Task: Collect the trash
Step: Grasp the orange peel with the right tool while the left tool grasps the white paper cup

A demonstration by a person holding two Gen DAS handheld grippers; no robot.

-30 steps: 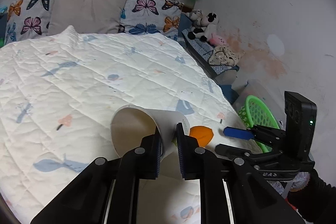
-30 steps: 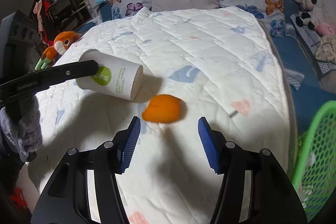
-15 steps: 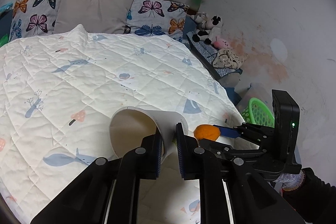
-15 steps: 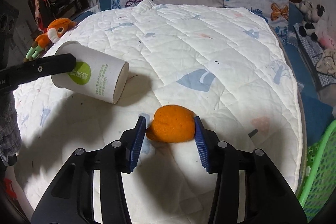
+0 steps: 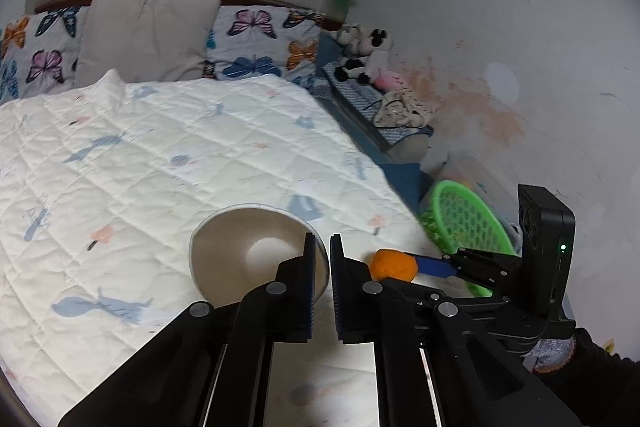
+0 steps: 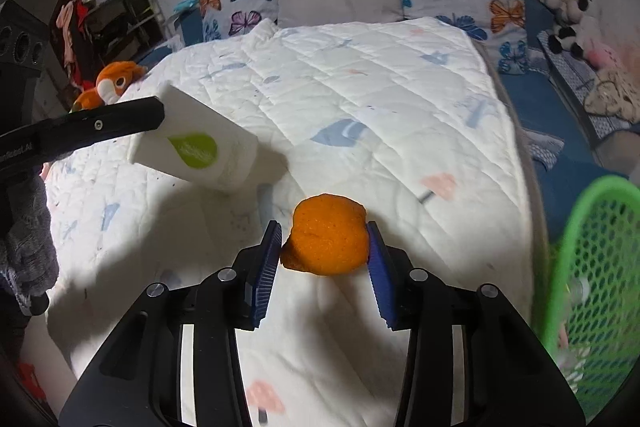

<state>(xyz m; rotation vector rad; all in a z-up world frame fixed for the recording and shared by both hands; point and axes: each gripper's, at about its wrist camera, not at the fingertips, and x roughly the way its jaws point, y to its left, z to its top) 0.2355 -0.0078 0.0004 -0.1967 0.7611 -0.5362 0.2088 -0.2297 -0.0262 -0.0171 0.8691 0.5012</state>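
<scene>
- Right claw (image 6: 324, 255): jaws closing on the orange peel (image 6: 326, 235), both blue pads against it, peel lifted just above the bed quilt (image 6: 360, 87).
- Left claw (image 5: 320, 259): pinched tight on the wall of the paper cup (image 5: 248, 251), cup held tipped on its side, off the quilt.
- Step judged: both pieces picked up; carrying is due.
- Green basket (image 6: 592, 267), beside the bed at right: the likely drop point; a swing over its rim is called for before release.

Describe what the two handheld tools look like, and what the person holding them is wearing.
Both are black plastic with silver screw heads and ribbed blue pads on the fingers: the left tool and the right tool. The right one carries a black box with a small green light. White lettering marks the left tool's side. The hands wear grey knit gloves and dark sleeves.
</scene>
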